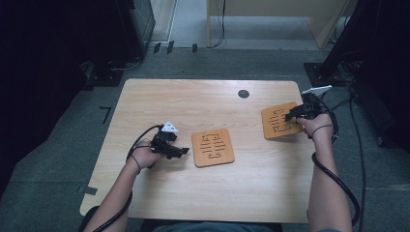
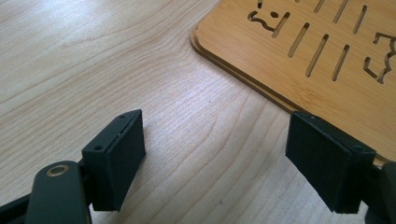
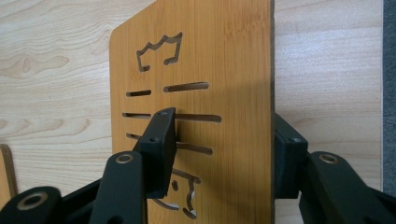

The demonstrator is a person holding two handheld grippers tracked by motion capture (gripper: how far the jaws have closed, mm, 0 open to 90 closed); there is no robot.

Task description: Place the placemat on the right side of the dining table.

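A square wooden board [image 3: 219,84], cut through with slots and a crown shape, is seen at the right of the desk [image 1: 193,101], tilted between the spread jaws of the right hand-held gripper [image 3: 224,154]. The left hand-held gripper [image 2: 233,163] is held spread, empty.

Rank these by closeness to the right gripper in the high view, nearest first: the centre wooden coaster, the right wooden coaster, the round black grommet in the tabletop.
1. Right wooden coaster: at the right gripper, fingers astride its edge.
2. Round black grommet: up-left, near the table's far edge.
3. Centre wooden coaster: farthest, mid-table, beside the left gripper.
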